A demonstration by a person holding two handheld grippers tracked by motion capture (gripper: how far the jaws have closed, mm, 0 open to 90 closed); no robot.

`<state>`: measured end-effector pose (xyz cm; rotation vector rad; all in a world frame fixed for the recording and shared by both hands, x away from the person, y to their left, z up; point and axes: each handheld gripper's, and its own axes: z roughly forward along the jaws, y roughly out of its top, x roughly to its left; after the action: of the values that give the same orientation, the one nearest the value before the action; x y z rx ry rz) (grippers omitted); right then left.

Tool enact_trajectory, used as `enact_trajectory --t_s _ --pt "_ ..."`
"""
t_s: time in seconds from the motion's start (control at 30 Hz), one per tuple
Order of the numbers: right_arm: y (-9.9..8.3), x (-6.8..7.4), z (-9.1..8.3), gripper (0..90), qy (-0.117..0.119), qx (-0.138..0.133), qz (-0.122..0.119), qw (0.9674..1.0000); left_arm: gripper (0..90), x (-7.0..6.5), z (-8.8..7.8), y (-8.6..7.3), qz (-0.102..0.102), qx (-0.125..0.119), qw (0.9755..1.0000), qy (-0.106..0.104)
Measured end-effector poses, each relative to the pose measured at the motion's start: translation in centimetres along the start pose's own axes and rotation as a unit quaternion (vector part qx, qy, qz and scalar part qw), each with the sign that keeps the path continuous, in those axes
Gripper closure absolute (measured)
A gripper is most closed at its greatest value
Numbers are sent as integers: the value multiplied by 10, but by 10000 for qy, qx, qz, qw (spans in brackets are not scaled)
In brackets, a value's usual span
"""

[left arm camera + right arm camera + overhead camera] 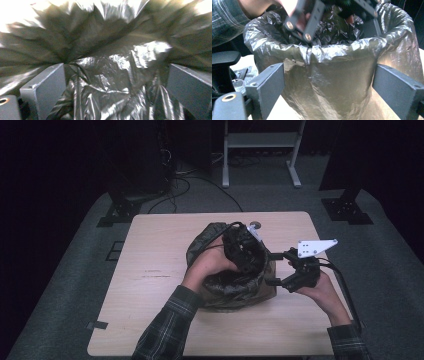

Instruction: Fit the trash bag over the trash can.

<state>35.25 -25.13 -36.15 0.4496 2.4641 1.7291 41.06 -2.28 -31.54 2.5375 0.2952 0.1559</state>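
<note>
A bin (255, 290) lined with a dark plastic bag (329, 52) stands mid-table (150, 320). The left gripper (243, 251) reaches down inside it, jaws wide, crumpled bag between them, not pinched. The right gripper (274, 268) sits just beside the bin's outer wall, jaws wide, flanking it without pressing.

Right gripper (328, 95) jaws wide apart around the bag-lined bin (337, 82); left gripper (312, 22) reaches into the bag.

Dim high view, dark surroundings, glare and blur in both close views
</note>
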Motion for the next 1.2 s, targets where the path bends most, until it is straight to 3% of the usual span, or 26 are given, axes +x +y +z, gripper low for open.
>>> enact_trajectory --t_s 0.3,0.43,0.73,1.07,1.2 --pt "0 -1 -4 96 -72 -6 22 10000 16 -4 -43 -17 6 -537 9984 150" --pt "-1 0 -5 96 -105 -12 51 9999 15 -5 -58 -28 -48 -874 9961 108" --pt "-4 0 -13 95 -261 114 73 9996 14 -8 -87 -51 -88 -1311 9912 180" --pt "-13 5 -25 96 -441 278 162 9985 14 -15 -122 -95 -255 -1778 9829 407" --pt "-18 7 -31 96 -525 361 160 9978 14 -21 -137 -119 -328 -1995 9777 565"
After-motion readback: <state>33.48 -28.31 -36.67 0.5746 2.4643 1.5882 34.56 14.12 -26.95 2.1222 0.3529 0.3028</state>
